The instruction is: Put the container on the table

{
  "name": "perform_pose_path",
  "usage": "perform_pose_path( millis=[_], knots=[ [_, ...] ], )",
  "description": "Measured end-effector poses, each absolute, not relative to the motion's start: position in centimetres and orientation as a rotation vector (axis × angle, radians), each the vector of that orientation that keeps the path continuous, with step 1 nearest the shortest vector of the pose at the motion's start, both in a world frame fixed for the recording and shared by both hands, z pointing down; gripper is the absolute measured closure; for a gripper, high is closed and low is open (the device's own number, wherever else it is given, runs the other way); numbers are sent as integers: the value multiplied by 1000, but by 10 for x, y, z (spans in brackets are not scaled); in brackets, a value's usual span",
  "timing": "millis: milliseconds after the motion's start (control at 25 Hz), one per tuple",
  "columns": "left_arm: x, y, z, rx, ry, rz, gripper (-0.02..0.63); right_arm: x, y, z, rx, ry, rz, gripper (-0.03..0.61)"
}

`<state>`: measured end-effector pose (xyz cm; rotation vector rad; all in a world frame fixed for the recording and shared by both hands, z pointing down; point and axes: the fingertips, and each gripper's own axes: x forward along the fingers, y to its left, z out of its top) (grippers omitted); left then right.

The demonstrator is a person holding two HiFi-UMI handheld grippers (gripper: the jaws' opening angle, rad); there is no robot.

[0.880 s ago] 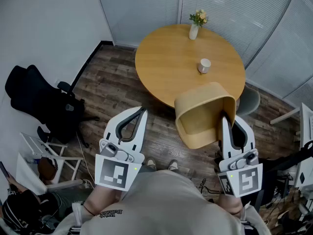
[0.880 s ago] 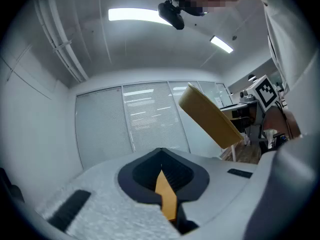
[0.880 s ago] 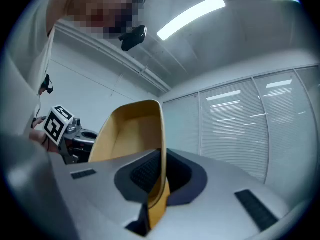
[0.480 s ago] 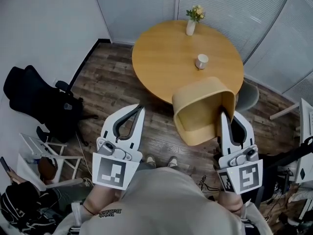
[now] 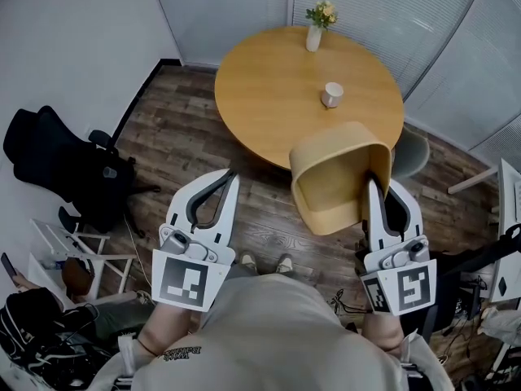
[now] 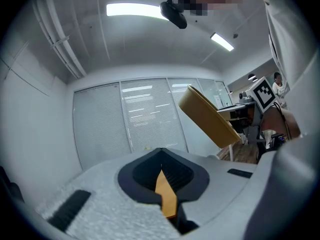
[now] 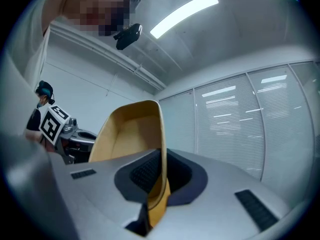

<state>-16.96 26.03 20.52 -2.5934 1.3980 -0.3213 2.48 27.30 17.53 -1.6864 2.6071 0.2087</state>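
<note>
In the centre right of the head view, the right gripper (image 5: 373,189) pinches the side wall of the tan container (image 5: 338,177), which is tilted in the air at the near edge of the round table (image 5: 273,88). The left gripper (image 5: 230,177), lower left, has its jaws pressed together on nothing.

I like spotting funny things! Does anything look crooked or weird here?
Yes. The container is not standing on anything. It hangs tilted in the air near the edge of the table, pinched by just one wall in the right gripper. On the table, the cup and the flower vase stand upright, and nothing is spilled.
</note>
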Motion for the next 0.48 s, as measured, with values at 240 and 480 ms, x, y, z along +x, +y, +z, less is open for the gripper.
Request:
perform_pose_path(
  millis=[240, 480],
  knots=[
    [-153, 261, 209, -2597, 1402, -332, 593, 52, 272, 183, -1735, 2596, 216, 548],
    [-139, 260, 215, -2597, 1404, -340, 592, 62, 270, 190, -1729, 2609, 209, 548]
  ],
)
